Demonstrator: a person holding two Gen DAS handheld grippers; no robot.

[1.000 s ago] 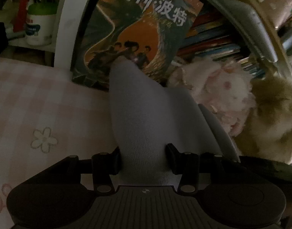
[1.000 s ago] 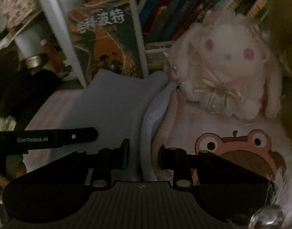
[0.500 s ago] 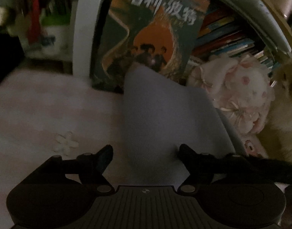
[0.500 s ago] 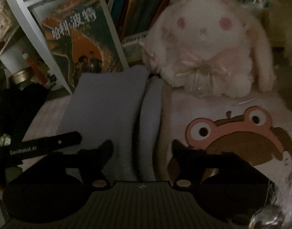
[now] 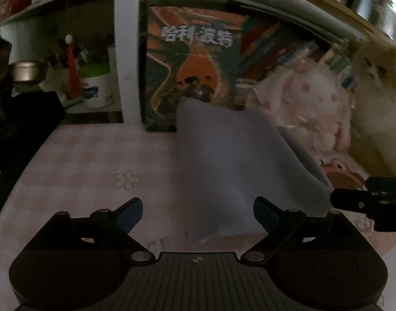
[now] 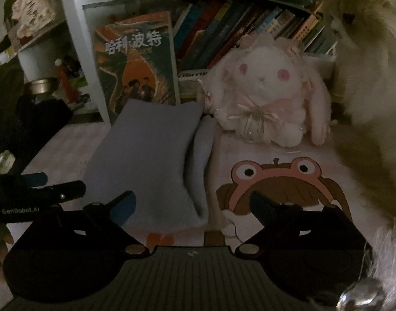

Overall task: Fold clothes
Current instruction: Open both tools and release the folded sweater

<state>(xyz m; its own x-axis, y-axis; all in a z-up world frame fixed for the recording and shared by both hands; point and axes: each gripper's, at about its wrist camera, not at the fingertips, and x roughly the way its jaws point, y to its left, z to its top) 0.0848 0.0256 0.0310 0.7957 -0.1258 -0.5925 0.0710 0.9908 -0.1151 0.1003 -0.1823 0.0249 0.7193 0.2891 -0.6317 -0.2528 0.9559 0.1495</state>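
— Lavender knit, is that the cloth (image 5: pixel 224 160) we're folding? Where does it sit?

— Yes. It lies folded on the pink checked tablecloth (image 5: pixel 89 155), ahead of the left gripper (image 5: pixel 198 213) and a little toward its right finger. From the right gripper (image 6: pixel 192 207) it lies ahead, toward the left finger, with a doubled edge running down its near right side.

— And the jaws?

— Both pairs stand spread wide with nothing between the pads. They have just been opening, and the cloth is free of them in both views.

— So what could spoil it from here?

— The far end of the cloth leans up against the book (image 5: pixel 195 70) instead of lying flat. Left that way, I'd judge it could slump and loosen the fold.

— Anything near the right jaws?

— The white plush rabbit (image 6: pixel 268 96) sits just beyond the cloth's far right corner, and a tan furry toy (image 6: pixel 366 90) crowds the right side. A careless sweep could catch either and drag the doubled edge askew.

— And the grippers themselves?

— They're close. The right one's finger shows at the left view's right edge, just beside the cloth. Reaching in together, they might knock fingers or snag one layer only.
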